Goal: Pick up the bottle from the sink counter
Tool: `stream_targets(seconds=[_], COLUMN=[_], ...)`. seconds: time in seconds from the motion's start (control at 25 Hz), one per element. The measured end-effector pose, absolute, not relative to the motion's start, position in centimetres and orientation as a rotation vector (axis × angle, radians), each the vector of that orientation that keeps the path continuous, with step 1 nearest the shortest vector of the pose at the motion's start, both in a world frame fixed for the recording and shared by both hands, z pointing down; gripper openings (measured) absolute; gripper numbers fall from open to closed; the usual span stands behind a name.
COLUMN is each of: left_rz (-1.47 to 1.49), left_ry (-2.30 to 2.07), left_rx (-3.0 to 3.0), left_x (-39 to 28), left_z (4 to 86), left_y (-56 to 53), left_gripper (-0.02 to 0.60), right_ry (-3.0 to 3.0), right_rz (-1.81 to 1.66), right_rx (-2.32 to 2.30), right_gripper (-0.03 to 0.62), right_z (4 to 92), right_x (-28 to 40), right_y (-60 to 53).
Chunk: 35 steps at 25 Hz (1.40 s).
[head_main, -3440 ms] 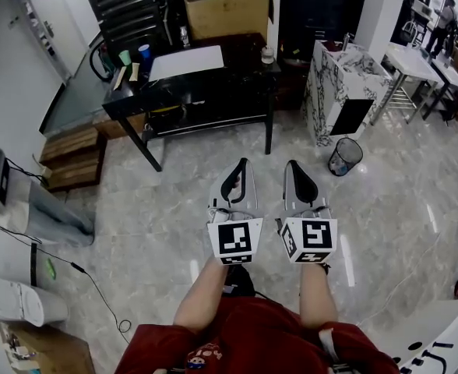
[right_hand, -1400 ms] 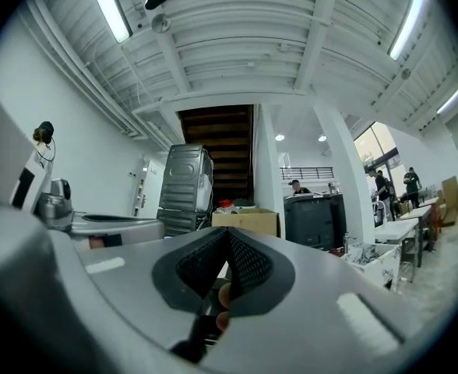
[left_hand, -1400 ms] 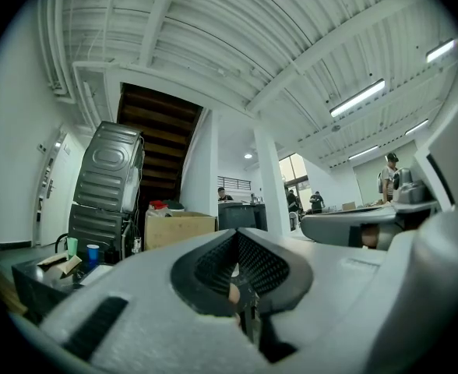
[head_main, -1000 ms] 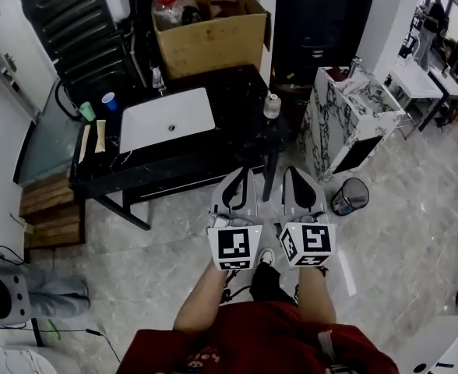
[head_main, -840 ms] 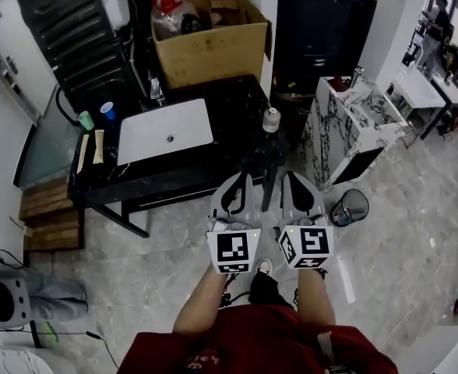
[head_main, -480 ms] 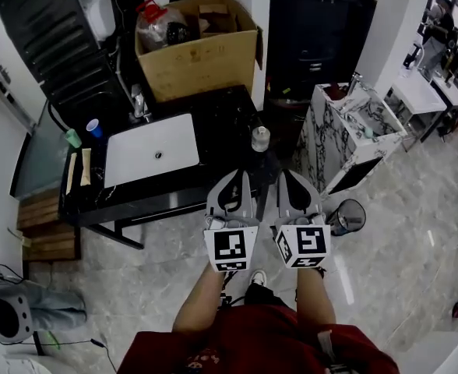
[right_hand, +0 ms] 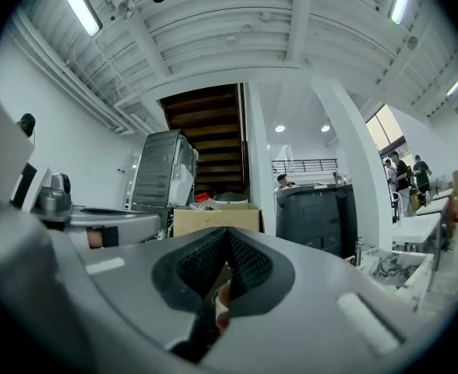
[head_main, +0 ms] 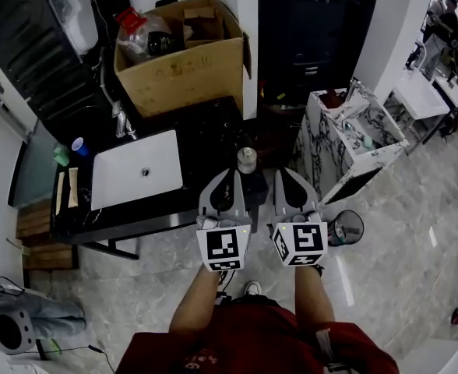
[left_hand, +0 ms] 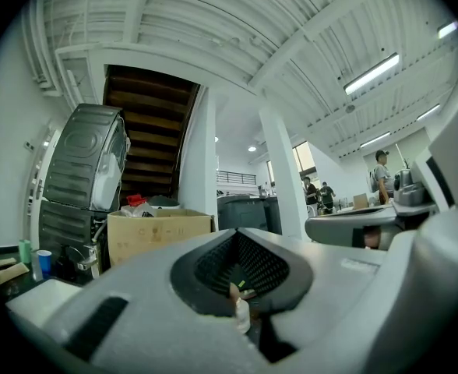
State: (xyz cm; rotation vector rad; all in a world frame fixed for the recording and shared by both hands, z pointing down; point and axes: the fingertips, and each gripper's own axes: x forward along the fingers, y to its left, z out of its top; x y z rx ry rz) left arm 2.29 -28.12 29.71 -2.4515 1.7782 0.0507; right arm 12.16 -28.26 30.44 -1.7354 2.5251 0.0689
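Ahead, bottle (head_main: 247,160) upright on sink counter (head_main: 211,135), cap up

Seemingly clear bottle (head_main: 247,160), upright, right end of black counter (head_main: 206,127)

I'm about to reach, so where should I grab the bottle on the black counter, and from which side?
Likely grip the bottle round its body, coming level from the near edge of the counter: it stands upright close to that edge, apart from the sink basin. The left gripper and right gripper are shut, so open one first.
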Motion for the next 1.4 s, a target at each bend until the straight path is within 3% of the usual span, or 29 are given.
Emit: stream_targets(seconds=[0.76,1.4], left_rz=[0.065,-0.011], left_ry=[1.720,1.764], left_rx=[-2.478,-2.539], left_x=[0.5,-1.0], left_z=[30.3,34.7], left_y=[-38.2,-42.0], left_gripper=[0.003,0.003], right_ry=[2.495,2.528], right_rz=[0.096,-0.037], right_rx=[-1.795,-1.863], right_gripper=[0.002,0.003], right_z=[30.9,36.1], right_x=[9.7,9.0], right_y=[-38.2,-42.2])
